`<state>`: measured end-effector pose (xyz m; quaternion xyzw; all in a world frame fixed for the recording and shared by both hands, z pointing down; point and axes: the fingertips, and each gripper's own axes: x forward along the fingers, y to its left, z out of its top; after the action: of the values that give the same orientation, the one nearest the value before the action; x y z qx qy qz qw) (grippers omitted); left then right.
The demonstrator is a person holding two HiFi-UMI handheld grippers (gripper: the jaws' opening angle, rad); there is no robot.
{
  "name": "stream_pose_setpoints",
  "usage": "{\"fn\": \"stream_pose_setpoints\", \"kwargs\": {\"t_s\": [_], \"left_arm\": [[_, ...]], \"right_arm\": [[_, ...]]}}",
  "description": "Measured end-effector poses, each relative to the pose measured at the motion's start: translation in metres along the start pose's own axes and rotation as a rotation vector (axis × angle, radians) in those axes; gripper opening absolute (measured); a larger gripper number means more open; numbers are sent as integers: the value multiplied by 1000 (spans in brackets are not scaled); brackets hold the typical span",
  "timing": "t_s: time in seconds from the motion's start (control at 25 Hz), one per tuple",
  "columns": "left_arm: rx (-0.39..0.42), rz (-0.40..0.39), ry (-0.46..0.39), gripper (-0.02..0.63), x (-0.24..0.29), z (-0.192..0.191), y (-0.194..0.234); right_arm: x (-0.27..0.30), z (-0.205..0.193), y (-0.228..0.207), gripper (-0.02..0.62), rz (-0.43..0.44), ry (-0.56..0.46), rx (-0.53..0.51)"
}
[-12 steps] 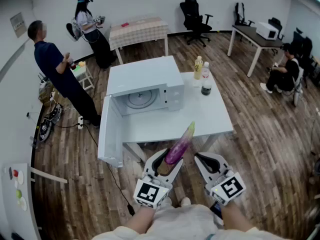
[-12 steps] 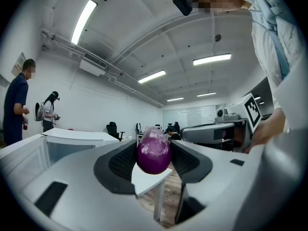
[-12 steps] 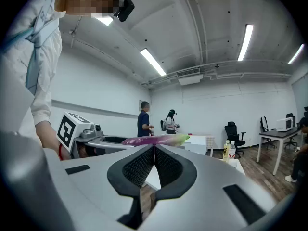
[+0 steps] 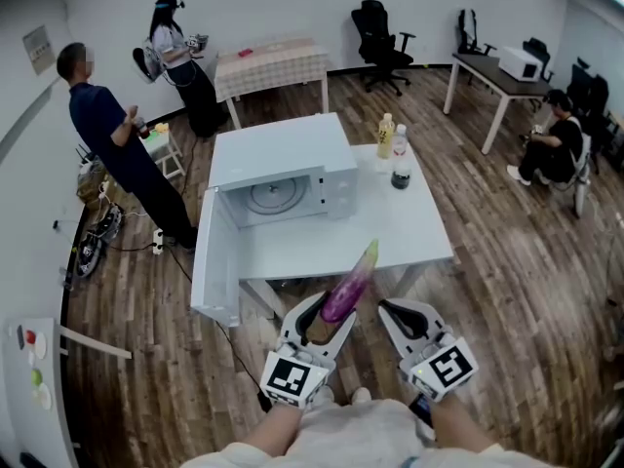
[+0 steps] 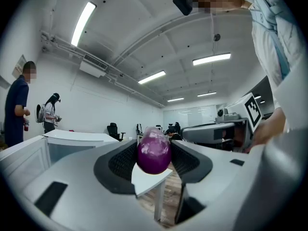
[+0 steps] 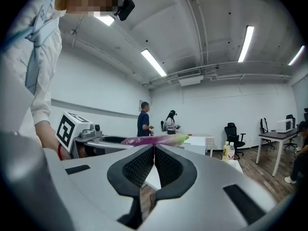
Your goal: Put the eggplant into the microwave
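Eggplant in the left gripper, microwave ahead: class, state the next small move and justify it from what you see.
Probably carry the left gripper forward towards the open front of the microwave. Its jaws are clamped on the eggplant, green stem end pointing ahead. The door hangs open at the left, and the cavity lies well ahead of the eggplant.

Surface ahead of me: white rectangular table on brown wood-plank floor | left part: white box-shaped microwave, its door swung open toward me | just right of it: upright plastic bottles
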<state>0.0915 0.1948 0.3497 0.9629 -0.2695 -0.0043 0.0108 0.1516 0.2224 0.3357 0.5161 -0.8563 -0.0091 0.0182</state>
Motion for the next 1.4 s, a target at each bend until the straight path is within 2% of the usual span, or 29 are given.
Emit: {"fn": "stream_pose_setpoints", "kwargs": {"t_s": [0.24, 1.08, 1.4], "left_arm": [[-2, 5, 0, 216, 0, 1, 0], [-6, 56, -22, 216, 34, -1, -9], [-19, 112, -21, 216, 38, -7, 22]], "right_arm": [[3, 0, -2, 37, 5, 6, 60], [-1, 1, -35, 37, 49, 8, 17], [31, -5, -41, 37, 94, 22, 16]]}}
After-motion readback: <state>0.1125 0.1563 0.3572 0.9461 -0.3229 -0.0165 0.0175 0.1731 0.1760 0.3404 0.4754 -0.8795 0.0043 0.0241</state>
